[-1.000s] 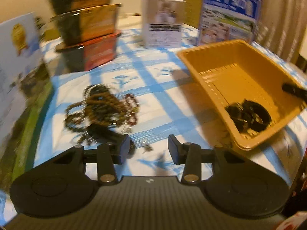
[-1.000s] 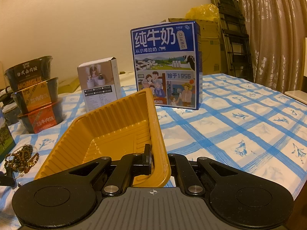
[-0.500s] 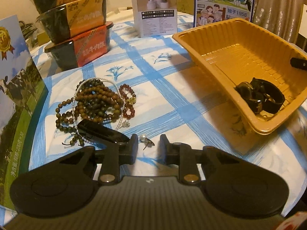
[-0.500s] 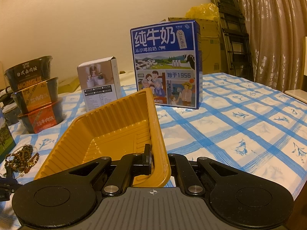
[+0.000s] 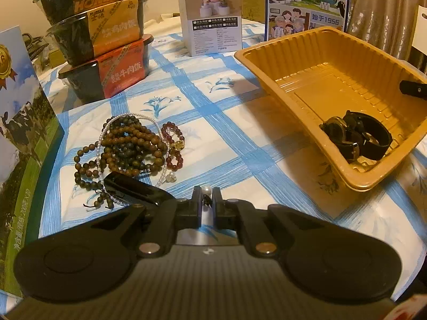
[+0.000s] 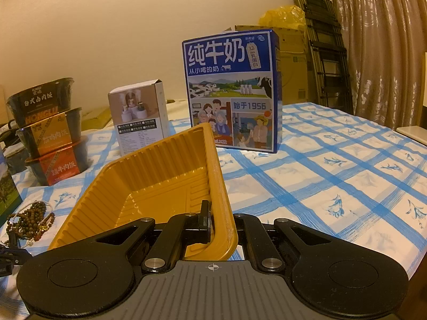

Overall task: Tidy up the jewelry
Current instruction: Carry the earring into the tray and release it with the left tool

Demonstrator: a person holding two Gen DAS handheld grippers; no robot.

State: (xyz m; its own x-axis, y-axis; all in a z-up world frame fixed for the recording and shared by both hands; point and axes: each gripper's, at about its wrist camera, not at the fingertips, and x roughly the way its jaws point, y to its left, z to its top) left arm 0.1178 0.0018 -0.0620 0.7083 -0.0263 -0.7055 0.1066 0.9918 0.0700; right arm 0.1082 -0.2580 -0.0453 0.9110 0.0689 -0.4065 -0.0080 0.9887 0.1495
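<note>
Whereas L gripper (image 5: pixel 206 200) jaws stood apart earlier, they've just been closing and now pinch pearl earring (image 5: pixel 206 190), bottom center; R gripper (image 6: pixel 221 218) clamps yellow tray (image 6: pixel 149 184) rim.

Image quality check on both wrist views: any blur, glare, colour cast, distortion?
Left wrist view: sharp, warm yellow cast, strong fisheye bend with dark corners; the tray throws a soft shadow on the tablecloth; slight sheen on the watch. Right wrist view: also sharp, same cast; the near tray rim fills the centre and hides what lies inside; the milk box print is readable.
</note>
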